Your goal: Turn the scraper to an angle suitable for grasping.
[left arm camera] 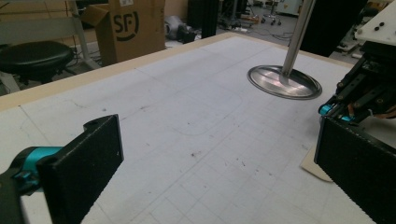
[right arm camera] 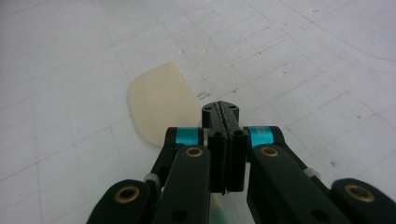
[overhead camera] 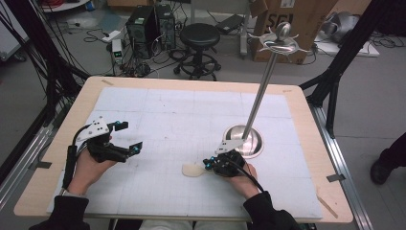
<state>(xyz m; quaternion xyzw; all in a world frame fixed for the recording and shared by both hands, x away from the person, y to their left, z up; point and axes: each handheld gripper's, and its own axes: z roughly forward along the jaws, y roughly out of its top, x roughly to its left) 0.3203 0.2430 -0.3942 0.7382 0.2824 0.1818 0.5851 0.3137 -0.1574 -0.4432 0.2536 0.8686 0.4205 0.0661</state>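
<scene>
Lying flat on the white gridded mat (overhead camera: 191, 124), near its front middle: one cream spatula (overhead camera: 192, 169), pale rounded blade towards the person's left, handle end running under the right gripper (overhead camera: 207, 164)

Right gripper: black, teal collars at the jaw pivots, held low over the mat in the person's right hand (overhead camera: 242, 178). In the right gripper view its jaws are pressed together pad to pad at the right gripper (right arm camera: 226, 112), with the spatula (right arm camera: 161, 102) blade showing just ahead and to one side of the tips. A pale strip with a green patch shows beneath the linkage, but whether the pads pinch the spatula's handle cannot be told.

Left gripper (overhead camera: 129, 136): black, grey plate on top, held in the left hand (overhead camera: 91, 165) at the mat's left side, well apart from the spatula. Jaws spread wide, nothing between them; the left gripper view shows both pads at the frame's edges with bare mat between.

Stand: polished metal, round base (overhead camera: 246, 141) resting on the mat just behind the right gripper, slim pole (overhead camera: 261, 91) rising to a hooked top piece (overhead camera: 280, 44).

Table (overhead camera: 306, 124): light wooden top, mat covering most of it.

Surroundings: black stool (overhead camera: 199, 36), cardboard box (overhead camera: 287, 24), computer tower (overhead camera: 142, 24) on the floor beyond the table
</scene>
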